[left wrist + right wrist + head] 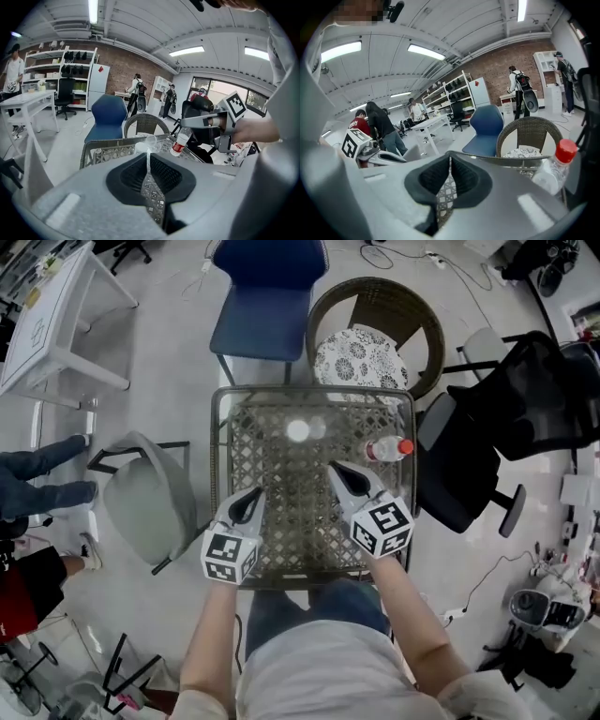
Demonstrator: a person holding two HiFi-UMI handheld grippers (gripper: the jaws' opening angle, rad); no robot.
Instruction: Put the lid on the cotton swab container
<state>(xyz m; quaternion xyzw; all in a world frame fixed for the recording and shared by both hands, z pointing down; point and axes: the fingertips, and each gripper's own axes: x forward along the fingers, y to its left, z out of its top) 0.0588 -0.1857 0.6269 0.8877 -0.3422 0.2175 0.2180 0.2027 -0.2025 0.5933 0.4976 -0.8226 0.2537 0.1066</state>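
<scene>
woven lattice desk (281, 521) carries the clear cotton swab container (298, 430) at its far middle, near a red-capped bottle (388, 448). left claw (255, 495) and right claw (337, 471) hover over the near half, both closed and empty, apart from it.

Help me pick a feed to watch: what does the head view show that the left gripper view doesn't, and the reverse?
Only the head view: the marker cube of the left tongs and the person's jeans. Only the left gripper view: the brick wall, the shelves, the white fridge and people standing by it. Both: the lattice table, the clear container, the red-capped bottle, the blue chair, the wicker chair and the right tongs.
</scene>
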